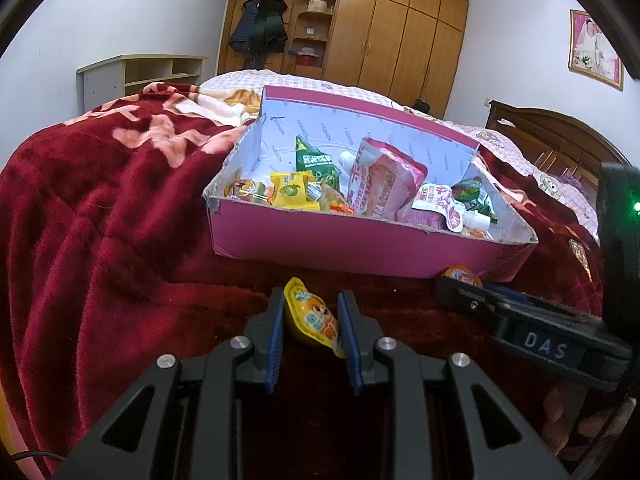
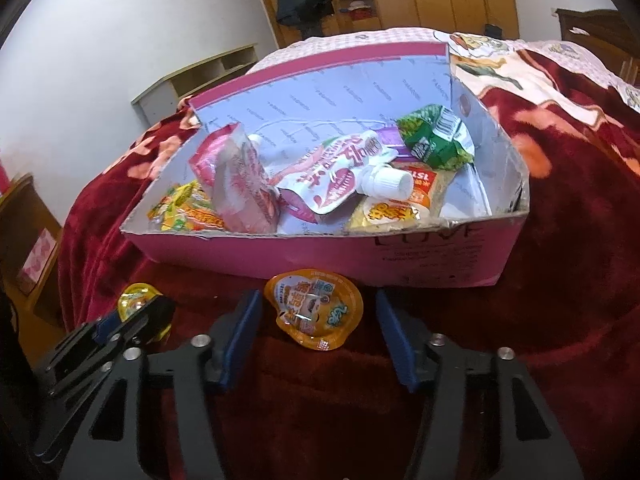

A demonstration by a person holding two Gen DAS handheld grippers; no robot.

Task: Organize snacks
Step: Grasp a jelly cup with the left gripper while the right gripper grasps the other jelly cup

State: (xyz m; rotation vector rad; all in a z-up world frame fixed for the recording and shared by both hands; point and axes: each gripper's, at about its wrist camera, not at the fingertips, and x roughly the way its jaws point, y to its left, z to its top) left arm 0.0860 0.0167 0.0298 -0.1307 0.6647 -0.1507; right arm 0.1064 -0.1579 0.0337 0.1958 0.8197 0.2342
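A yellow jelly cup [image 1: 310, 320] sits tilted between the blue pads of my left gripper [image 1: 310, 294], which is shut on it just above the red blanket. In the right wrist view the same cup [image 2: 138, 300] shows at the left gripper [image 2: 128, 320]. An orange jelly cup [image 2: 314, 312] lies on the blanket between the fingers of my right gripper [image 2: 316, 300], with a small gap at each pad, so it is open. Both grippers are close in front of the pink box [image 1: 320, 240] [image 2: 400, 258], which holds several snack packets and pouches. The right gripper [image 1: 476, 292] and orange cup [image 1: 464, 274] appear at the box's near right corner.
The box rests on a bed covered by a dark red blanket [image 1: 100, 220] [image 2: 580, 220]. A wooden wardrobe [image 1: 400, 40] and a pale shelf unit [image 1: 140, 76] stand behind the bed, and a dark headboard [image 1: 560, 136] is at the right.
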